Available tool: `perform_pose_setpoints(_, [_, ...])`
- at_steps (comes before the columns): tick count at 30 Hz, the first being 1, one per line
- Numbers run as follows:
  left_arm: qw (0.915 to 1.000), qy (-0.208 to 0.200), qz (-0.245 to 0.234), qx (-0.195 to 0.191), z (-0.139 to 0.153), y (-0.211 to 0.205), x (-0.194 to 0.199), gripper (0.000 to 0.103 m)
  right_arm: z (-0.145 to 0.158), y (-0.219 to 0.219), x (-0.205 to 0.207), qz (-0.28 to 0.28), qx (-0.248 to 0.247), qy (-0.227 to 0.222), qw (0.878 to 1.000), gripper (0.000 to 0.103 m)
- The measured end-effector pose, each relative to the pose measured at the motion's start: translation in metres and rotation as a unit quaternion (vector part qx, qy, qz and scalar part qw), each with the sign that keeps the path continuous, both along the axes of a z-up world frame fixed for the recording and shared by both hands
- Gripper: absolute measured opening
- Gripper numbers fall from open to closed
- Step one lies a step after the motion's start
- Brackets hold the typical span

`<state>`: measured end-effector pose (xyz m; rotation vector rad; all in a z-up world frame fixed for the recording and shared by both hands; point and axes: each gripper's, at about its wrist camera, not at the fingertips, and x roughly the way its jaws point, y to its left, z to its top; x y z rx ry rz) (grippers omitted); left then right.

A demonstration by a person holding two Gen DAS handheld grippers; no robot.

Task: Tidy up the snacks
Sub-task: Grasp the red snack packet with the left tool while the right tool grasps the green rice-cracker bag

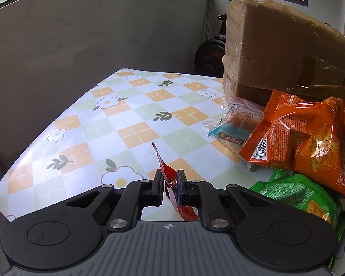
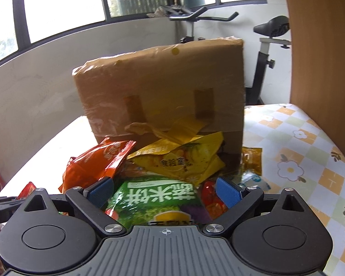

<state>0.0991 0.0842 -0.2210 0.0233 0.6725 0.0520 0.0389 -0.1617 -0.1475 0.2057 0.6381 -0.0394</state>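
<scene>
Covering the table is a checked cloth (image 1: 135, 124) of orange, pale green and white squares with flowers and leaf sprigs; a grey wall with windows above it stands behind, and an exercise bike (image 2: 262, 46) sits beyond the cardboard box (image 2: 163, 87). That box stands upright on the cloth, wrapped in clear tape. Piled against its front are snack bags: an orange bag (image 1: 310, 142), a green bag (image 2: 154, 197) nearest the camera, a yellow bag (image 2: 184, 161) just before the box. The left gripper (image 1: 170, 179) is pinched tight on a red packet (image 1: 165, 170), out over bare cloth well to the left of the box; the packet stands on edge, its long axis running up and away, tip pointing at the far wall. The right gripper (image 2: 165, 191) hangs spread wide over the green bag, gripping nothing.
</scene>
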Motion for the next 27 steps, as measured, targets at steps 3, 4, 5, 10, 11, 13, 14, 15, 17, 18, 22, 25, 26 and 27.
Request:
perform_pose_setpoints(3, [1.0, -0.001, 0.0, -0.001, -0.003, -0.001, -0.003, 0.012, -0.01, 0.005, 0.008, 0.007, -0.003, 0.02, 1.0, 0.094])
perform_pose_setpoints(4, [1.0, -0.002, -0.001, -0.001, -0.004, -0.002, -0.005, 0.011, -0.012, 0.003, 0.009, 0.009, 0.006, 0.02, 1.0, 0.095])
perform_pose_setpoints(5, [1.0, -0.003, -0.001, 0.0, -0.005, -0.001, -0.005, 0.011, -0.014, 0.002, 0.009, 0.007, 0.015, 0.02, 1.0, 0.095])
perform_pose_setpoints(10, [0.9999, 0.011, 0.005, -0.005, -0.012, 0.002, -0.003, 0.011, -0.023, -0.005, 0.011, -0.003, 0.038, 0.035, 0.999, 0.099])
perform_pose_setpoints(11, [0.9999, 0.014, 0.006, -0.008, -0.014, 0.002, -0.003, 0.011, -0.025, -0.005, 0.012, -0.002, 0.04, 0.04, 0.998, 0.099])
perform_pose_setpoints(13, [0.9998, 0.016, 0.004, -0.009, -0.015, 0.002, -0.002, 0.011, -0.027, -0.005, 0.013, 0.0, 0.04, 0.041, 0.998, 0.099])
perform_pose_setpoints(14, [0.9998, 0.018, 0.001, -0.009, -0.016, 0.001, -0.001, 0.013, -0.028, -0.005, 0.013, 0.001, 0.04, 0.042, 0.998, 0.099])
perform_pose_setpoints(15, [0.9997, 0.022, -0.003, -0.009, -0.018, 0.001, 0.0, 0.015, -0.029, -0.004, 0.013, 0.003, 0.04, 0.043, 0.998, 0.099])
perform_pose_setpoints(17, [0.9998, 0.02, -0.004, -0.004, -0.02, 0.0, 0.0, 0.018, -0.03, -0.003, 0.014, 0.005, 0.043, 0.046, 0.998, 0.099])
perform_pose_setpoints(18, [0.9998, 0.017, -0.007, -0.006, -0.02, 0.0, -0.001, 0.017, -0.031, -0.004, 0.014, 0.004, 0.045, 0.047, 0.998, 0.098])
perform_pose_setpoints(22, [0.9999, 0.005, -0.004, -0.009, -0.015, 0.002, -0.004, 0.012, -0.03, -0.004, 0.014, 0.004, 0.046, 0.048, 0.998, 0.093])
perform_pose_setpoints(25, [0.9999, 0.0, 0.004, -0.011, -0.008, 0.004, -0.003, 0.01, -0.028, -0.003, 0.014, 0.008, 0.042, 0.049, 0.998, 0.085])
perform_pose_setpoints(26, [0.9999, -0.002, 0.005, -0.013, -0.005, 0.005, -0.003, 0.01, -0.027, -0.003, 0.013, 0.008, 0.043, 0.05, 0.998, 0.083])
perform_pose_setpoints(27, [0.9999, -0.005, 0.006, -0.013, -0.002, 0.005, -0.003, 0.01, -0.025, -0.004, 0.012, 0.009, 0.046, 0.049, 0.998, 0.082])
